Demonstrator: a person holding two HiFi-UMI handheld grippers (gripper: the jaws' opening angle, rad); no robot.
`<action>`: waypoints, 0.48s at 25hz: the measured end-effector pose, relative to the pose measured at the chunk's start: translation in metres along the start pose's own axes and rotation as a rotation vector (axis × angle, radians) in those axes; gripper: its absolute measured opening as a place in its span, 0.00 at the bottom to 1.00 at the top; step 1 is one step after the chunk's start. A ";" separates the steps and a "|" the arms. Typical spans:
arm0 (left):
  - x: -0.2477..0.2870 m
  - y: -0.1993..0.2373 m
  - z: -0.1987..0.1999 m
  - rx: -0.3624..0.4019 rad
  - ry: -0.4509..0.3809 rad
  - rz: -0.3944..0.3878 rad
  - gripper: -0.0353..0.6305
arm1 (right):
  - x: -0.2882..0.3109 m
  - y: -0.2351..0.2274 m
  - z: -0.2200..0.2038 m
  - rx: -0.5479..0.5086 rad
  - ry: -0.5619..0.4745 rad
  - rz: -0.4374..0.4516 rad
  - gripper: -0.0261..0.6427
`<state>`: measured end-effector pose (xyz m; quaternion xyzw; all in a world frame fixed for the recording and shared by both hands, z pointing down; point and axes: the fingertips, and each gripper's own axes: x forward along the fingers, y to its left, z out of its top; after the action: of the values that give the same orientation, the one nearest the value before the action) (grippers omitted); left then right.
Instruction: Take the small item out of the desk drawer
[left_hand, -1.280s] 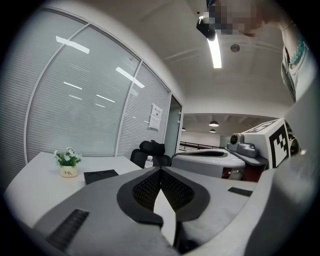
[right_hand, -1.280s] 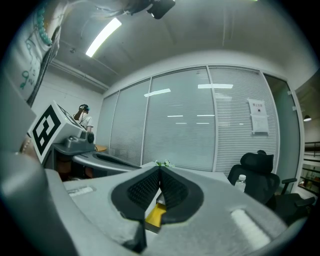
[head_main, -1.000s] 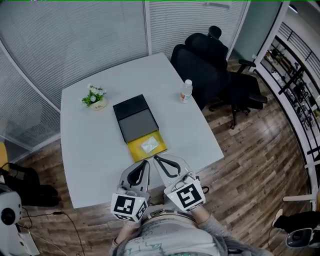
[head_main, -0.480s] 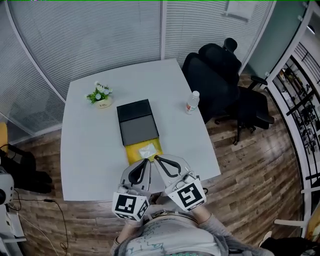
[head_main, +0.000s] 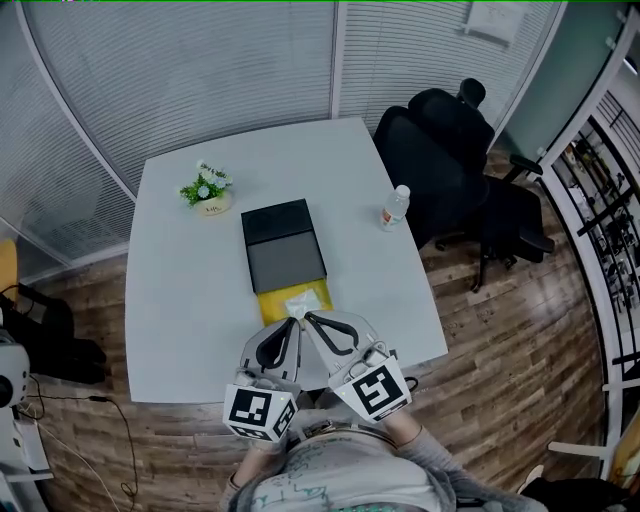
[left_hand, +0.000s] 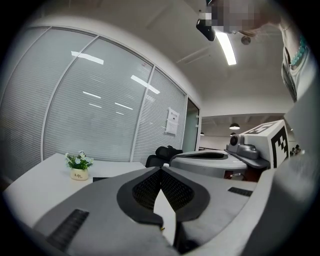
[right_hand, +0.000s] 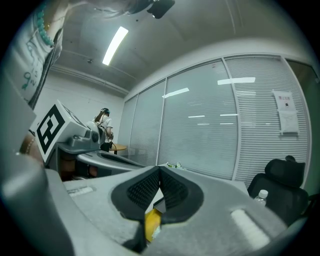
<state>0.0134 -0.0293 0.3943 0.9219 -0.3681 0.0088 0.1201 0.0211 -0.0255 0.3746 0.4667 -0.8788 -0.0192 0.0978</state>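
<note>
Packet (head_main: 300, 298) is lying in the open yellow drawer (head_main: 270, 309) of the dark box (head_main: 284, 250) on the worktop (head_main: 180, 300). At the drawer's near edge, the left gripper (head_main: 291, 322) and right gripper (head_main: 307, 318) are hovering with jaws closed together, gripping nothing.

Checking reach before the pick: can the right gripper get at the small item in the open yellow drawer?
Probably yes: the drawer stands open, the item lies uncovered, and the right gripper is just before it. Its shut jaws must open first.
</note>
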 end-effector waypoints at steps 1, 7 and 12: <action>0.001 0.003 0.001 0.001 0.006 -0.009 0.05 | 0.003 0.001 0.002 0.000 0.000 -0.007 0.04; 0.007 0.022 0.015 0.016 0.002 -0.059 0.05 | 0.023 -0.001 0.007 0.005 -0.003 -0.048 0.04; 0.004 0.041 0.014 0.010 0.015 -0.090 0.05 | 0.044 0.005 0.011 0.008 -0.001 -0.076 0.04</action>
<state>-0.0125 -0.0638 0.3897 0.9381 -0.3252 0.0120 0.1185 -0.0087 -0.0593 0.3712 0.5001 -0.8605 -0.0195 0.0949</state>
